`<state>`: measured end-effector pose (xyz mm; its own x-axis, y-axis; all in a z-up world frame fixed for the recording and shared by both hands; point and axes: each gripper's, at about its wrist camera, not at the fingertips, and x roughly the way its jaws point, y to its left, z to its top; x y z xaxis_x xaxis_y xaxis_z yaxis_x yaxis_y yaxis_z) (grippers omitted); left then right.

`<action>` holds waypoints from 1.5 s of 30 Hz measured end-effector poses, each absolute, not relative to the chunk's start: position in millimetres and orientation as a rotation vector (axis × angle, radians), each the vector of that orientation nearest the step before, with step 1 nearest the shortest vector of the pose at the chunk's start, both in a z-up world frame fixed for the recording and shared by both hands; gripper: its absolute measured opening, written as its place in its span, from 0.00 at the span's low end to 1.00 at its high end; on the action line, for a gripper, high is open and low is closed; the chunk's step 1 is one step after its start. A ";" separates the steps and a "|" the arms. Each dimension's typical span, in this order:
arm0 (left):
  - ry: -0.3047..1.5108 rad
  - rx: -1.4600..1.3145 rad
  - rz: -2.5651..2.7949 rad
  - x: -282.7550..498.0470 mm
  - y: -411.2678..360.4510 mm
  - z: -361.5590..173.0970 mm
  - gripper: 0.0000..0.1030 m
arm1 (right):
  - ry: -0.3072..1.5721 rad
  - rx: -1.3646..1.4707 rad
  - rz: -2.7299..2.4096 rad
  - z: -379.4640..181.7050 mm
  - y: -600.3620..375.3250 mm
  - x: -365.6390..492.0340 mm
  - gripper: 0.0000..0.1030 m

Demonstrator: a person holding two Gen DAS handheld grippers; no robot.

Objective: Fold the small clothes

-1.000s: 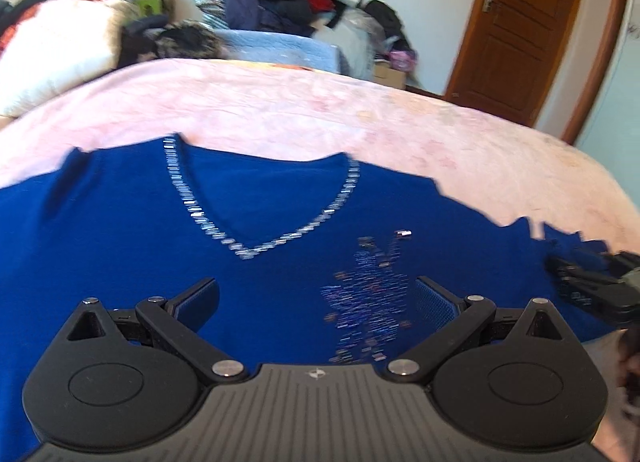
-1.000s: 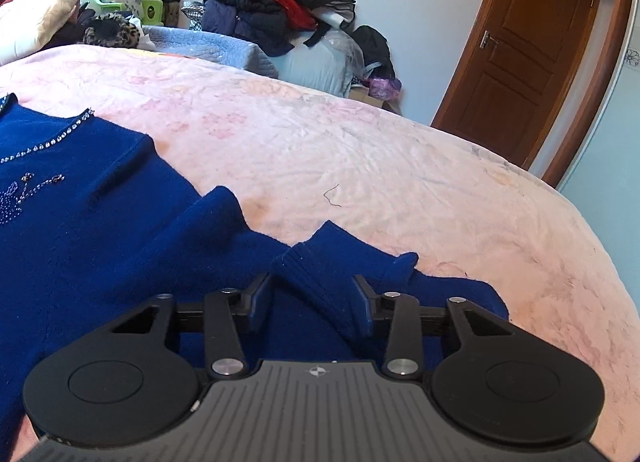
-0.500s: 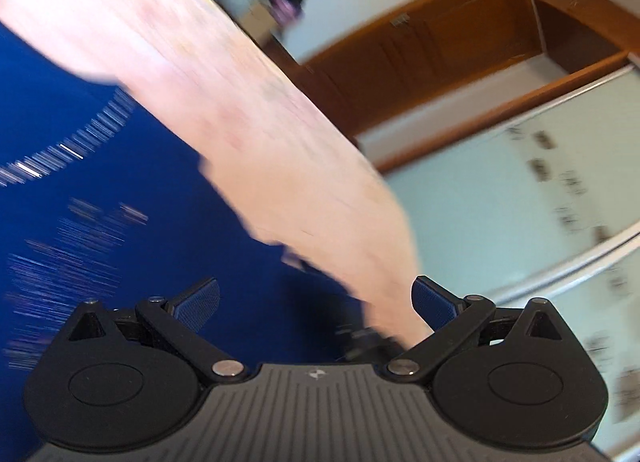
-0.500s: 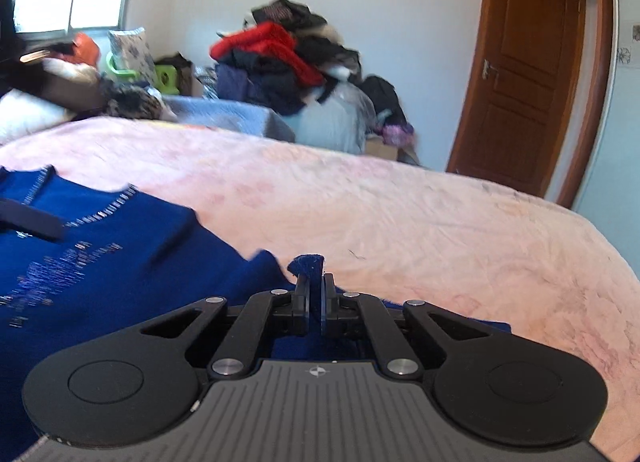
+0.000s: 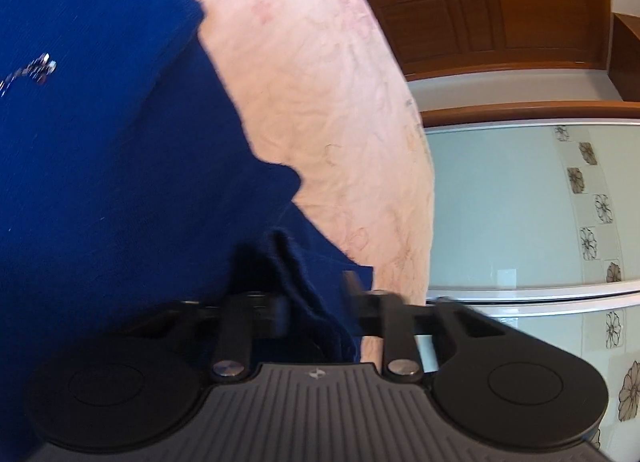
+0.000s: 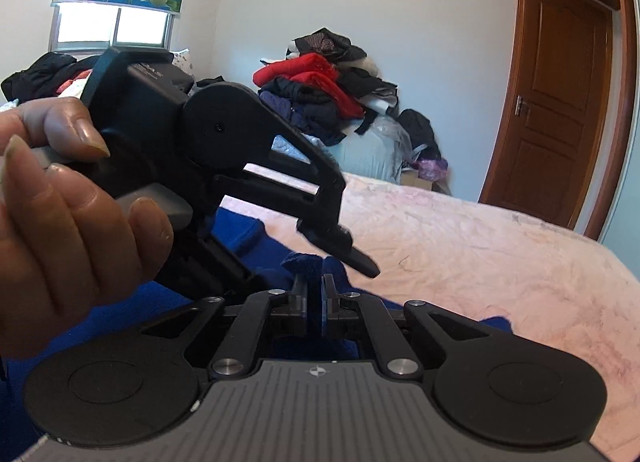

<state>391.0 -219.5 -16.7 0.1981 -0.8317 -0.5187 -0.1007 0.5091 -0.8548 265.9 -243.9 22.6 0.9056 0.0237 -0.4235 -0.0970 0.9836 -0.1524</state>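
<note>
Nearest, my right gripper [image 6: 314,300]: jaws almost together, pinching a fold of the blue sweater [image 6: 308,262] between the pads; they have just eased slightly apart, cloth between them. Beside it, seen from the right wrist, a hand [image 6: 68,214] carries my left gripper [image 5: 316,310], tilted down over the same corner of the garment. In the left wrist view its jaws have just been closing on a bunched ridge of the sweater [image 5: 120,166]; motion blur hides whether the pads already press, though I judge them shut on it. The sweater lies mostly flat on the pink bedspread [image 5: 320,102], its beaded front [image 5: 40,68] facing up. Beyond, a heap of clothes [image 6: 320,90] and a wooden door [image 6: 560,102]. Progress, as I judge it: both grips set at one edge, no fold laid; every fold remains.
</note>
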 end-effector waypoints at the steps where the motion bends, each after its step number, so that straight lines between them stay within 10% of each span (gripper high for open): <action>1: 1.301 -0.934 -0.622 391.1 -219.0 -20.4 0.07 | 0.431 -0.159 0.062 22.1 -245.5 264.5 0.21; 12: 1.128 -0.627 -0.619 386.8 -185.1 38.5 0.04 | 0.513 0.102 0.028 19.4 -288.5 246.2 0.46; 26: 0.895 -0.810 -0.107 360.8 103.3 55.5 0.04 | 0.614 0.250 0.048 12.9 -295.1 272.3 0.57; 39: 0.828 -0.873 -0.209 353.2 142.7 71.8 0.06 | 0.732 0.355 0.132 14.4 -274.2 335.0 0.61; 42: 0.884 -0.878 -0.241 345.0 136.4 53.5 0.22 | 0.726 0.367 0.150 15.5 -269.9 329.6 0.66; 45: 0.930 -0.940 -0.199 335.0 132.8 26.6 0.60 | 0.740 0.377 0.170 13.8 -266.2 322.1 0.66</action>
